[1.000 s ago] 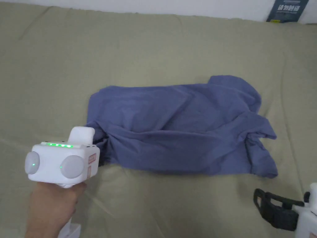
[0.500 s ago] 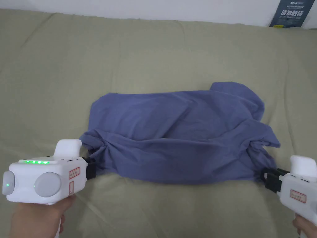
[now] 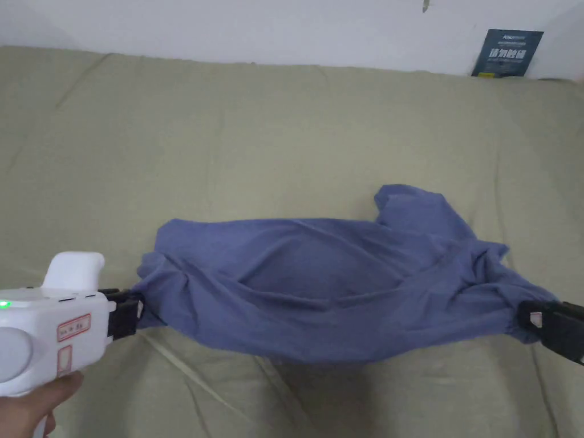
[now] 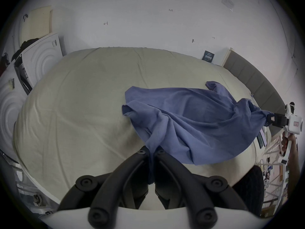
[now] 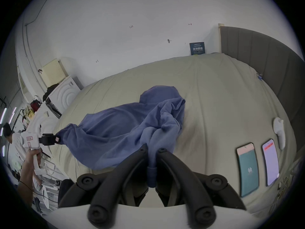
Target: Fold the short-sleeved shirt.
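Since half a second earlier, the near edge of the blue short-sleeved shirt (image 3: 319, 285) had been raised from the bed (image 3: 285, 142) and drawn taut between the two claws, whereas it had lain flat before. Left claw (image 3: 126, 312): seen at the lower left of the head view, pressed together on a bunched corner of the shirt (image 4: 189, 120), the cloth being pinched between both jaws in the left claw view (image 4: 151, 152). Right claw (image 3: 536, 320): seen at the right edge of the head view, likewise pinching a gathered corner of the shirt (image 5: 125, 130), the fabric being drawn down between its jaws (image 5: 152, 150). Between the claws the shirt was seen hanging in a sagging span, its far portion resting on the bed beyond both claws, with one sleeve (image 3: 416, 214) lying farther off, nearer the right claw. Two phones (image 5: 259, 164) were seen on the bed to the right of the right claw, well apart from the shirt. A dark card (image 3: 507, 52) was propped against the wall beyond the bed.
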The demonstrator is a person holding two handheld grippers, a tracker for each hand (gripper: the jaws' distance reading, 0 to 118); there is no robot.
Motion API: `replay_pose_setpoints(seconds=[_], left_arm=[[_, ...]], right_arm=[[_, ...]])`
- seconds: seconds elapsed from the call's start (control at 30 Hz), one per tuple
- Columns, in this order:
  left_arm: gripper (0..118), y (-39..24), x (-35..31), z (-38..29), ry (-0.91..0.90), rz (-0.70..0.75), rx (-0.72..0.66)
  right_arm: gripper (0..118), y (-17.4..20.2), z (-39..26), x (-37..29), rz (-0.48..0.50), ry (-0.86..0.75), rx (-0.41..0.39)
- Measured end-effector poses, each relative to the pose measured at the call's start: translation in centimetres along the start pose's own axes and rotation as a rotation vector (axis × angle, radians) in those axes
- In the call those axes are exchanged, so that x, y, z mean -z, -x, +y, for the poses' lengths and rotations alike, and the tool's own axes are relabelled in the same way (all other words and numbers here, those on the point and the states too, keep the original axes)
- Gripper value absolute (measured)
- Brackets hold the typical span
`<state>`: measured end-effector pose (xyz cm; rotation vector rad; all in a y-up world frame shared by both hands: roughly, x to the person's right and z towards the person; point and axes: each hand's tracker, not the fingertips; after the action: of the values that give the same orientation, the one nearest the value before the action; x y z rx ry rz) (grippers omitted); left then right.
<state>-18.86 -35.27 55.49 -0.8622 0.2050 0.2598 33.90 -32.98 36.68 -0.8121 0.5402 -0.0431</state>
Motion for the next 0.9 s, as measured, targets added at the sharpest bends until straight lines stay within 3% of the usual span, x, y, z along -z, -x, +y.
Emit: replay_pose_setpoints(seconds=[0.13,0.33,0.37,0.4,0.43,0.47,0.5,0.57,0.67,0.7,0.73,0.77,0.8,0.83,0.9], left_arm=[[4,0.3,-1.2,-4.2,0.075,-0.002,0.01],[4,-0.1,1.2,-8.8,0.112,-0.02,-0.037],[5,-0.1,1.0,-9.1,0.084,0.001,-0.045],[21,1.0,1.1,-9.1,0.078,-0.006,-0.064],[57,1.2,0.6,-9.2,0.075,-0.014,-0.074],[99,1.2,-0.7,-9.4,0.043,-0.037,-0.082],[118,1.2,-1.9,-9.4,-0.004,-0.041,-0.092],[117,1.3,-3.6,-9.2,-0.006,-0.006,-0.099],[116,1.0,-4.4,-7.6,-0.087,0.027,-0.115],[113,1.2,-4.0,-6.7,-0.086,0.035,-0.115],[102,1.4,-3.2,-5.4,-0.058,0.055,-0.099],[71,1.7,-2.2,-3.9,-0.068,0.082,-0.081],[0,2.1,-0.5,-2.6,-0.064,0.111,-0.057],[0,2.4,1.3,-0.9,-0.121,0.127,-0.015],[0,3.5,4.9,1.8,-0.037,0.1,-0.037]], right_arm=[[5,-1.3,-4.7,-1.2,-0.021,0.083,0.024],[6,-3.4,-10.2,1.7,-0.026,0.142,0.123],[12,-3.1,-10.4,1.8,-0.064,0.138,0.113],[50,-2.7,-10.4,1.7,-0.082,0.15,0.084],[88,-3.7,-10.6,1.6,-0.051,0.153,0.061],[114,-2.8,-10.3,0.3,-0.041,0.098,0.025],[118,-1.9,-10.0,-0.5,-0.053,0.036,-0.013],[118,-0.6,-9.4,-2.0,-0.062,-0.03,-0.065],[118,1.1,-7.6,-2.0,-0.035,0.011,-0.065],[113,1.3,-7.1,-1.7,-0.017,0.011,-0.065],[92,1.8,-6.4,-1.3,0.012,0.011,-0.059],[50,2.1,-5.7,-0.6,0.033,0.012,-0.035],[0,2.3,-5.1,0.3,0.047,0.022,-0.008],[0,2.0,-4.6,0.8,0.061,0.006,0.026],[0,2.2,-3.4,2.2,0.076,0.059,0.01]])
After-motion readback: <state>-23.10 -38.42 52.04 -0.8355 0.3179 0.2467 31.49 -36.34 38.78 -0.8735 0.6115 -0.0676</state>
